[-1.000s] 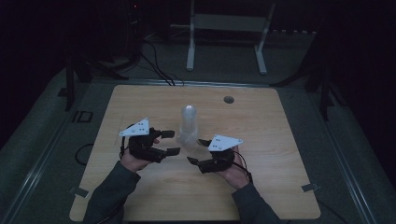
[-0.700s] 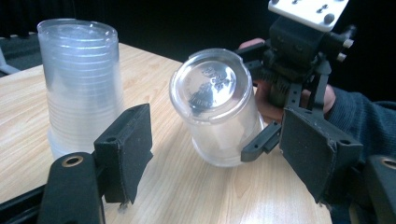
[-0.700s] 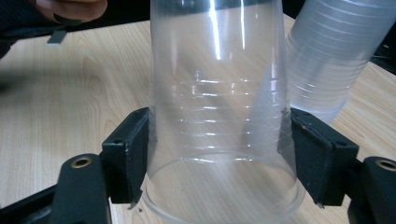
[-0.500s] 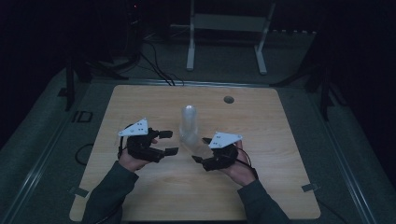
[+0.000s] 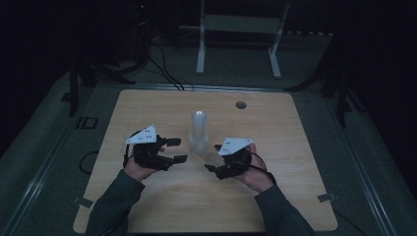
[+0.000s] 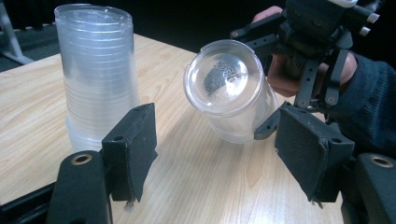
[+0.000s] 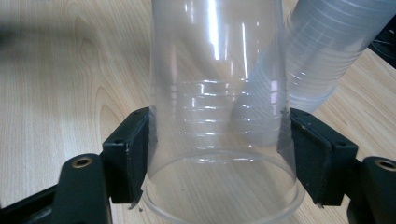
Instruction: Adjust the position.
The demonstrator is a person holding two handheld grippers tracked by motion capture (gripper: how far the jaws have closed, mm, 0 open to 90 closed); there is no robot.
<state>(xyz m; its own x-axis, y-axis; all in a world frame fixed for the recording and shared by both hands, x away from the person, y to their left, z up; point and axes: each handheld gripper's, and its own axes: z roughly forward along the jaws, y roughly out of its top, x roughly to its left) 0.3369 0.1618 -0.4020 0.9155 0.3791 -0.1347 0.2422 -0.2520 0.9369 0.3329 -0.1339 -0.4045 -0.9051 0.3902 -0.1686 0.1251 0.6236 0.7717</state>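
Now, right hand-held gripper [image 7: 219, 154]: clamps a clear plastic cup [image 7: 217, 116] by its sides
Left hand-held gripper [image 6: 215, 154]: jaws apart, just been closing, grips nothing
Cup stack [image 6: 95, 70]: upright on the worktop [image 5: 147, 105], at 11 o'clock of the left jaws

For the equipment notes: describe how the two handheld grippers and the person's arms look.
Both the left gripper and the right gripper are black linkage frames, each topped by a pale grey three-cornered plate with small dark dots. Their jaws carry flat black pads and brass-coloured pivot rings. A thin dark cable trails from each. The person's sleeves are dark grey-blue.
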